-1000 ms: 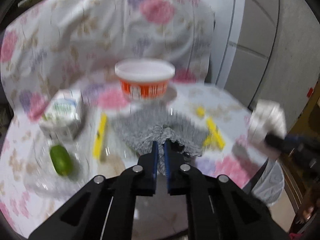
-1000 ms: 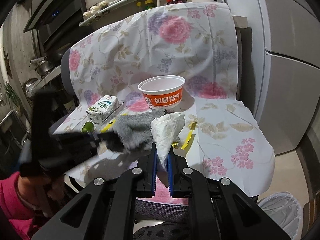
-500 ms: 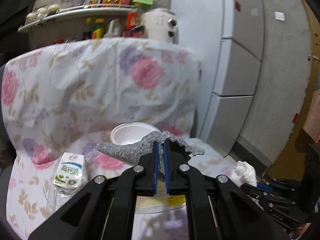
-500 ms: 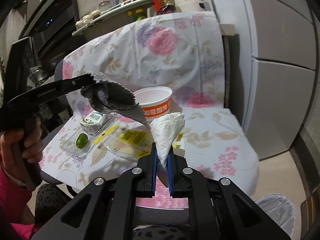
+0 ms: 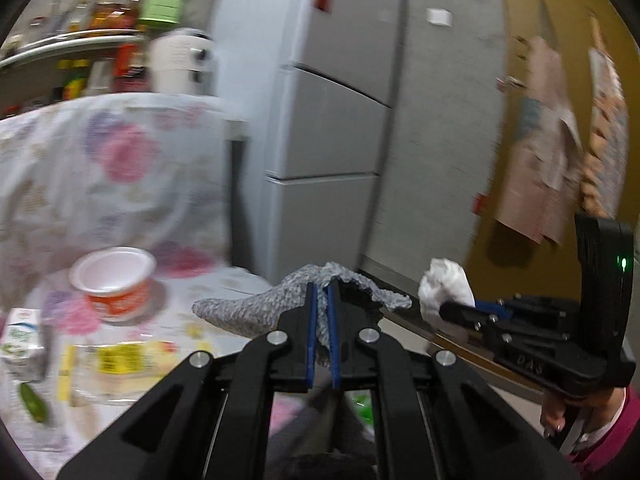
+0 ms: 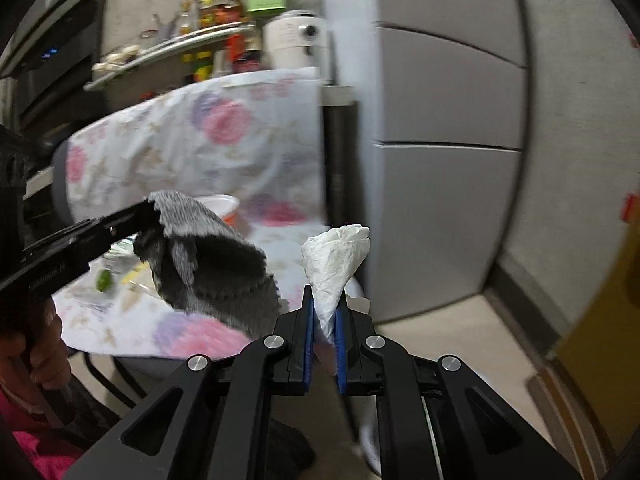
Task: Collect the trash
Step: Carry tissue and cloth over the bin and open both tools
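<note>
1. The left tool (image 5: pixel 322 320) is pressed together on a grey, scallop-edged knitted cloth (image 5: pixel 260 308), which hangs in the air off the near edge of the table (image 6: pixel 120 332) with the floral cover.
2. The right tool (image 6: pixel 323 320) pinches a crumpled white paper tissue (image 6: pixel 336 260) by its narrow lower end; the wad stands up above the blue pads, also clear of the table.
3. Both pieces look light, soft and limp. A pinch on a bunched fold should hold them; a loose edge might slip out.
4. Half a second ago both tools were over the table. Now both have swung away towards the grey fridge (image 6: pixel 448 160), each with its load.
5. The white-and-orange paper bowl (image 5: pixel 114 284), small milk carton (image 5: pixel 22 340), yellow wrapper (image 5: pixel 116 360) and green lime (image 5: pixel 34 402) lie where they were.
</note>
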Demonstrator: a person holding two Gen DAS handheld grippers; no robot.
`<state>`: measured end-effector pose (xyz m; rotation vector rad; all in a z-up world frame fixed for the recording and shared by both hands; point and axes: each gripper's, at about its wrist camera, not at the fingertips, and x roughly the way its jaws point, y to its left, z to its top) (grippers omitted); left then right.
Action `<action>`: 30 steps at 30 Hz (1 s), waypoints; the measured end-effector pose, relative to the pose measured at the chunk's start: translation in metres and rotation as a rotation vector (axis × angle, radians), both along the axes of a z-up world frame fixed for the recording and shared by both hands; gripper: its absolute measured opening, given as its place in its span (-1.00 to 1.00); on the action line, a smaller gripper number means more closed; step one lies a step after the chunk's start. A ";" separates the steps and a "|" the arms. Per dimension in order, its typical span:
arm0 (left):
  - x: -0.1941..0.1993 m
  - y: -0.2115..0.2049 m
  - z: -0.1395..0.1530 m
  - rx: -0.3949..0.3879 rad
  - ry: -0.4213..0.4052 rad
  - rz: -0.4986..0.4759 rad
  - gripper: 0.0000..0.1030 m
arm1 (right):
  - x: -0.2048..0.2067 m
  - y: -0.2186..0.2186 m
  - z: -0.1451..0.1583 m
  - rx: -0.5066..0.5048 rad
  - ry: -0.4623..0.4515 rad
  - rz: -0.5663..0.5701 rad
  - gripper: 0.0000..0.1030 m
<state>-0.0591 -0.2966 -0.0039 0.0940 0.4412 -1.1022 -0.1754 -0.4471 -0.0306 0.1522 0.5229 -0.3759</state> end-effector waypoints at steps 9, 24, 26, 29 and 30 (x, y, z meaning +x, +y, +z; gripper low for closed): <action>-0.046 -0.078 -0.052 0.086 0.060 -0.197 -0.92 | -0.059 -0.047 -0.046 0.072 0.039 -0.171 -0.81; -0.059 -0.175 -0.104 0.230 0.108 -0.290 -0.86 | -0.067 -0.133 -0.130 0.282 0.087 -0.249 -0.73; -0.054 -0.185 -0.111 0.246 0.128 -0.290 -0.82 | -0.062 -0.141 -0.139 0.291 0.097 -0.252 -0.73; -0.048 -0.193 -0.118 0.262 0.156 -0.285 -0.51 | -0.055 -0.153 -0.154 0.322 0.124 -0.259 -0.72; -0.046 -0.194 -0.119 0.265 0.161 -0.281 -0.30 | -0.054 -0.156 -0.158 0.335 0.131 -0.260 -0.65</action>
